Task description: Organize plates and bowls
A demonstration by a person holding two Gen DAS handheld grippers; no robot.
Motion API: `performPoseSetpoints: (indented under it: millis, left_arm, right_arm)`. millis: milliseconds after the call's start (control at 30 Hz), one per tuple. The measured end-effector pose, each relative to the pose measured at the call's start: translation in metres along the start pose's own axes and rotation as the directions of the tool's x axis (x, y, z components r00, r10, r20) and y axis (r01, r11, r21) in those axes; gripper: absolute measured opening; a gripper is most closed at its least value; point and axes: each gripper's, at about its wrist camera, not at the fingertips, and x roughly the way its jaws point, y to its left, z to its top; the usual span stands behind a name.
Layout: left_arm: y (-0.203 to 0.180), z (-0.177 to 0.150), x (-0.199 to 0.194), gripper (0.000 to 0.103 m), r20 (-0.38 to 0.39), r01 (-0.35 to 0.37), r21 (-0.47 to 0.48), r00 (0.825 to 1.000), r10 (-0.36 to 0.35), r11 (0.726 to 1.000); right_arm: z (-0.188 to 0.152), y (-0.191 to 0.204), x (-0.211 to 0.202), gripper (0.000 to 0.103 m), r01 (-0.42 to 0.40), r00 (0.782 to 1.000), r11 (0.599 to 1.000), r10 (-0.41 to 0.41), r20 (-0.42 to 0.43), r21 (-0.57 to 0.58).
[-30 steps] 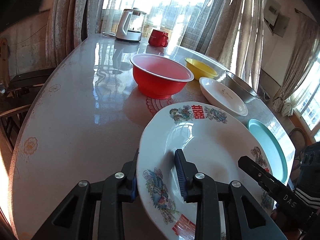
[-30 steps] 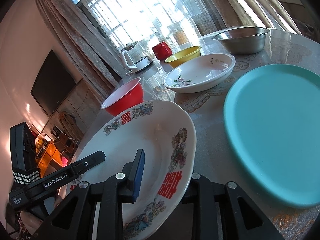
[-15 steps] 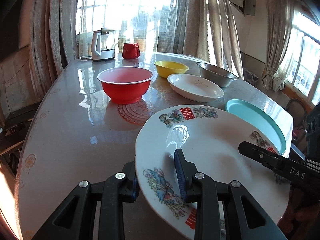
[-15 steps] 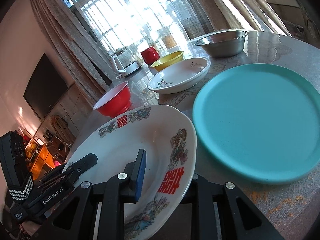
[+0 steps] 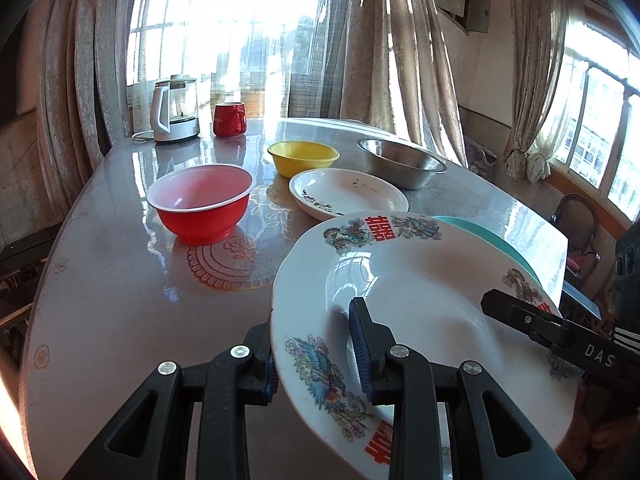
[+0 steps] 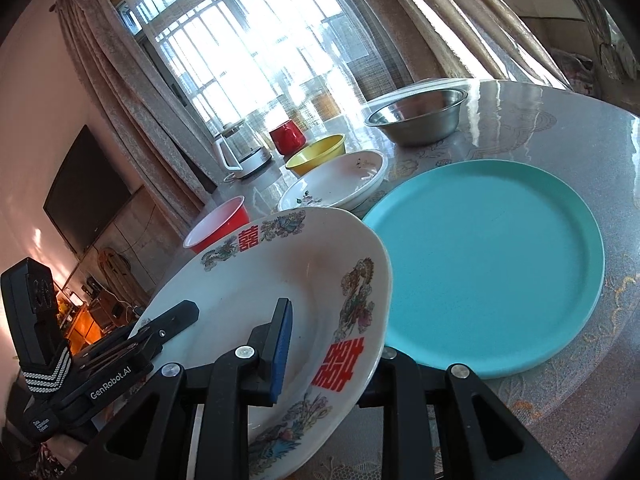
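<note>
1. The left wrist view looks forward and down along the left gripper (image 5: 316,344), very near the decorated plate (image 5: 420,292); the table (image 5: 112,288) runs toward the windows at 12 o'clock.
2. The right wrist view looks along the right gripper (image 6: 332,344), tilted, near the same plate (image 6: 256,292); the teal plate (image 6: 492,264) is at 2 o'clock.
3. Both views share the decorated plate, red bowl (image 5: 202,208) (image 6: 218,230), and kettle (image 5: 174,110) (image 6: 242,156).

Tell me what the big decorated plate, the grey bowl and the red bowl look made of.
Decorated plate: likely glazed ceramic, glossy white with printed motifs. Grey bowl: apparently stainless steel, with a mirror-like sheen. Red bowl: probably thin plastic, white inside with a thin rim.
</note>
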Motion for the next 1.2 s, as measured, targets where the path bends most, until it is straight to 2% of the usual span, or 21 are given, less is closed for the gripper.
performPoseSetpoints:
  millis: [433, 700, 833, 1067, 1200]
  left_arm:
    - [-0.065, 0.030, 0.048, 0.032, -0.053, 0.099, 0.052, 0.994, -0.097, 0.994]
    - [-0.100, 0.038, 0.085, 0.032, -0.127, 0.129, 0.079, 0.985, -0.119, 0.988]
    - [-0.109, 0.040, 0.098, 0.033, -0.155, 0.130, 0.068, 0.981, -0.118, 0.989]
    - [-0.117, 0.048, 0.114, 0.034, -0.154, 0.111, 0.084, 0.983, -0.097, 0.990]
    - [-0.113, 0.048, 0.119, 0.036, -0.180, 0.116, 0.050, 0.978, -0.105, 0.992]
  right_arm:
    - [0.022, -0.052, -0.026, 0.024, 0.130, 0.989, 0.988, -0.134, 0.058, 0.081]
    - [0.036, -0.088, -0.026, 0.024, 0.214, 0.974, 0.968, -0.221, 0.043, 0.129]
    - [0.040, -0.103, -0.022, 0.024, 0.238, 0.969, 0.959, -0.245, 0.031, 0.152]
    - [0.048, -0.112, -0.013, 0.024, 0.282, 0.956, 0.950, -0.289, 0.041, 0.135]
    - [0.048, -0.113, -0.007, 0.026, 0.297, 0.953, 0.947, -0.301, 0.018, 0.123]
